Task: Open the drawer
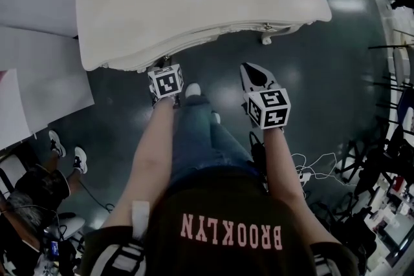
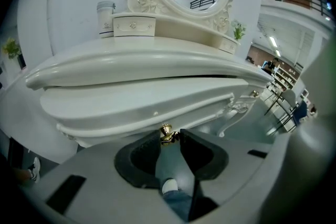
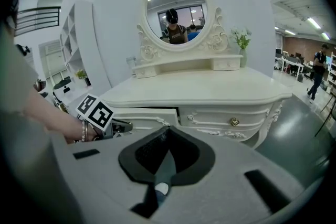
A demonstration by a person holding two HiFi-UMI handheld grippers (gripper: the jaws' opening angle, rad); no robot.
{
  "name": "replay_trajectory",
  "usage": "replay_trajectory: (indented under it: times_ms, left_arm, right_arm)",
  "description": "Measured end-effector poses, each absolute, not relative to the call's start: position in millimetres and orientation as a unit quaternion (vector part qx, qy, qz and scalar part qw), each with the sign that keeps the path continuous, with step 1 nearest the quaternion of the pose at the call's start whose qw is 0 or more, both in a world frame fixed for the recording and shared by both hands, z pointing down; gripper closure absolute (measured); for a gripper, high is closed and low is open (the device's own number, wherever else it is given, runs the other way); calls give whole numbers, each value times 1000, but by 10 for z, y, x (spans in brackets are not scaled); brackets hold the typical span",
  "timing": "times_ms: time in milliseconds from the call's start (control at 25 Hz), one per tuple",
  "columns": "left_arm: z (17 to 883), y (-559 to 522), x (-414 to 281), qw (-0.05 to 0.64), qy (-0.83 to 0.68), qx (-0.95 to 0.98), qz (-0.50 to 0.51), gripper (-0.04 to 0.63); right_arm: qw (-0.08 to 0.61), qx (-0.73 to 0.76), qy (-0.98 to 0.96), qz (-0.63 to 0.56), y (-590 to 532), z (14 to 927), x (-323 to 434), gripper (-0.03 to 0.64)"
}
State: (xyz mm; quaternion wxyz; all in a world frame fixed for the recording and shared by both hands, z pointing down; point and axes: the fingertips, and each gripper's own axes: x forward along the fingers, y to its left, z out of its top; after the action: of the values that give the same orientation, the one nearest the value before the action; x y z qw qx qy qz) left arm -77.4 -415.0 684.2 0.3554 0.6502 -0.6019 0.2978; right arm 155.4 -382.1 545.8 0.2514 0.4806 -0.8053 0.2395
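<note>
Both jaws of the left gripper [image 2: 169,135] pinch the drawer's [image 2: 136,107] gold knob [image 2: 166,129] dead ahead at their tips; right gripper [image 3: 167,132] sits closed-up, empty, farther off.

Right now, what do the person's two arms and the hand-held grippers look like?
The left gripper and the right gripper each have a grey body, two black tapered jaws and a white cube with black square markers. The forearms are bare; a thin beaded bracelet circles the left wrist. The short dark sleeves carry white stripes.
</note>
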Motion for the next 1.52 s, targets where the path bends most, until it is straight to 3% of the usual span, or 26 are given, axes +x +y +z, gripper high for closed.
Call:
replay_trajectory:
  times_ms: [1520]
  left_arm:
    - [6996,-2823,-399,371,-596,643,304,482]
  right_arm:
    - [250,443,-835,208,-2617,5388,1945,620]
